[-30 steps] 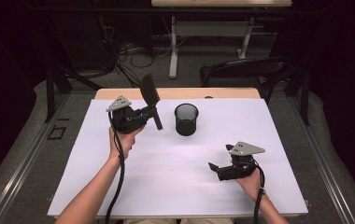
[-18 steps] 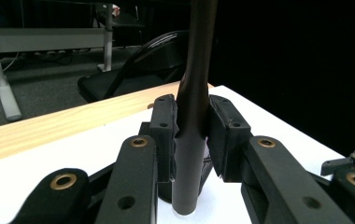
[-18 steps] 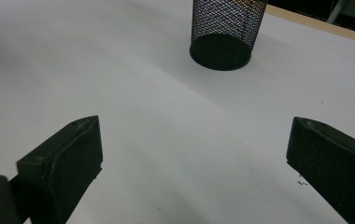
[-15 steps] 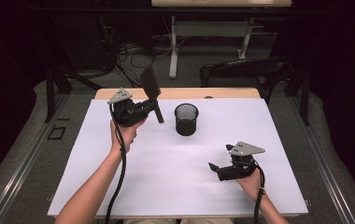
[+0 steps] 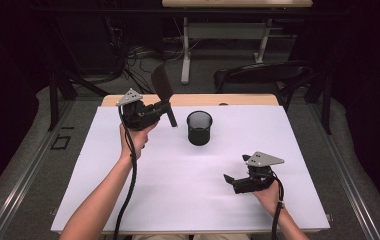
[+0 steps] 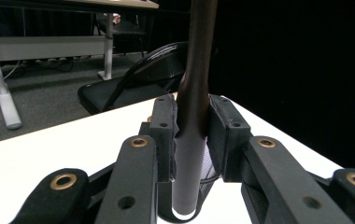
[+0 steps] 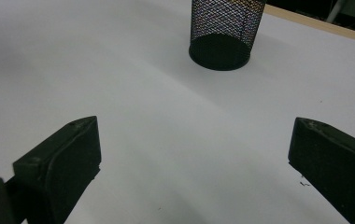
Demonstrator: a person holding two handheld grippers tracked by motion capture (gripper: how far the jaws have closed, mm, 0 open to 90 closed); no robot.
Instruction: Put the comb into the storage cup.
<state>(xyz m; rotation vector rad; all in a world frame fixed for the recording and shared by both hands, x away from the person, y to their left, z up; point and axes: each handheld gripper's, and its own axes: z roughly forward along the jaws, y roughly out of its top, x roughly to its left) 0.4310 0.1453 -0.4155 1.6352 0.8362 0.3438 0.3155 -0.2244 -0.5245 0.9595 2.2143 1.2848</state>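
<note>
**While Clamping a Dark Utensil Beside the Mesh Cup**

While hovering above the far-left part of the white table (image 5: 178,200), clamping a dark utensil (image 5: 161,82) in the left gripper (image 5: 166,107), at roughly ten o'clock from the black mesh cup (image 5: 199,127) and near it. Pinching the round handle (image 6: 192,93) between both pads, jaws drawn narrow onto it, with the broad flat blade sticking up toward twelve o'clock and the handle end hanging toward five, clear of the tabletop. Looking like a spatula or turner, though not telling for certain.

Judging it light and stiff, probably plastic or coated, and not fragile. Reading the shaft as smooth and round, so likely wanting to twist or slide in the pads if bumped. Taking hold low on the shaft, as now, seeming sensible: leaving the top-heavy blade free and the handle end ready to go first into the cup, if aiming there. Minding the cup too: light wire mesh, probably easy to tip or push with a sideways knock on its rim.

Holding the right gripper (image 5: 230,180) low over the table at about four o'clock from the cup, well apart from it. Spreading its jaws wide, gripping nothing, and facing the cup at its own twelve o'clock.
</note>
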